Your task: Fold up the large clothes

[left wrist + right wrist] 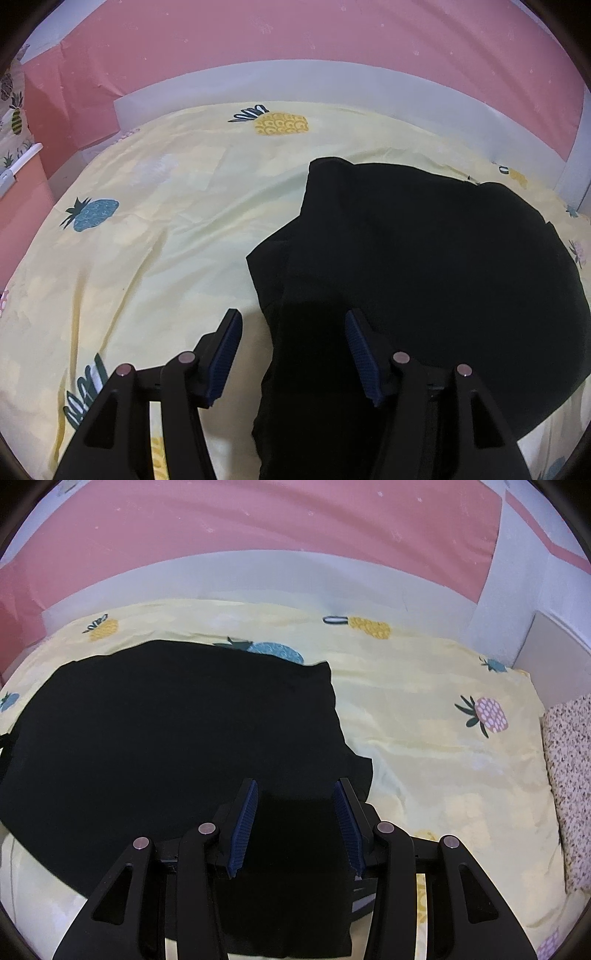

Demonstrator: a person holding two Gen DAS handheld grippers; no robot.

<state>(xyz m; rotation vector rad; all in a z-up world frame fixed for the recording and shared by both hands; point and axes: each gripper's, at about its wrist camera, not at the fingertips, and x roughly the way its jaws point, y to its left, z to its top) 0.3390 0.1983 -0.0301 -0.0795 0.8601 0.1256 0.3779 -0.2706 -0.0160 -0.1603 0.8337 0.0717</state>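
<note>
A large black garment [424,258] lies spread on a yellow pineapple-print bedsheet [166,240]. My left gripper [291,325] is open, its jaws wide apart over the garment's near left edge, with black cloth between the blue pads [360,350]. In the right wrist view the same garment [166,731] fills the left and centre. My right gripper [295,794] is open over the garment's near right part, with black cloth between its pads [245,819]. I cannot tell whether the pads touch the cloth.
A pink wall [295,37] and a white bed frame [314,81] run along the far side. A speckled cloth [569,775] lies at the bed's right edge. A white panel [554,653] stands at the far right corner.
</note>
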